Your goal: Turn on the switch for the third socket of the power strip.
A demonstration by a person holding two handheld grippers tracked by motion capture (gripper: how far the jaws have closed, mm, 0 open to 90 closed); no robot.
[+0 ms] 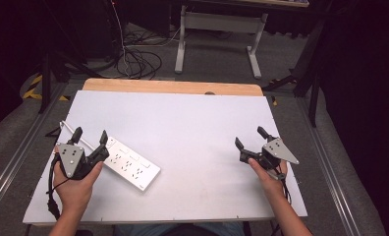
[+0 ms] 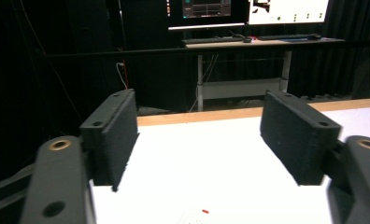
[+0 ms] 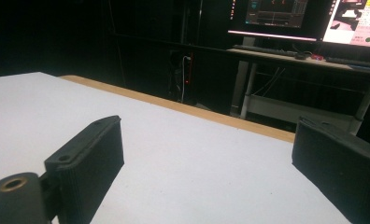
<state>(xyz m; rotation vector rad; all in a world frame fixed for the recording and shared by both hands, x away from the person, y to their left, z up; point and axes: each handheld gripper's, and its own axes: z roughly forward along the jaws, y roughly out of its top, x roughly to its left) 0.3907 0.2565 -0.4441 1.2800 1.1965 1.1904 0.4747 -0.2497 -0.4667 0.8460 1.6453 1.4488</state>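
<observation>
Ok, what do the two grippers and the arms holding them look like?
Both are black. The left gripper and right gripper each carry a grey three-cornered plate with small holes on top. The jaws are flat, ribbed black pads with brass-coloured pivots. A black cable trails from each. The forearms are bare, no sleeves showing.

Light falls from overhead onto the flat white-topped table, which glows evenly bright with no harsh glare, while the room around it sinks into near black. Shadows under the hands are short and soft. The high view is a little soft and grainy. In both gripper views the matte black ribbed fingers loom close and slightly blurred, the lit computer monitors behind them blow out to white, and the dark background loses all detail.
</observation>
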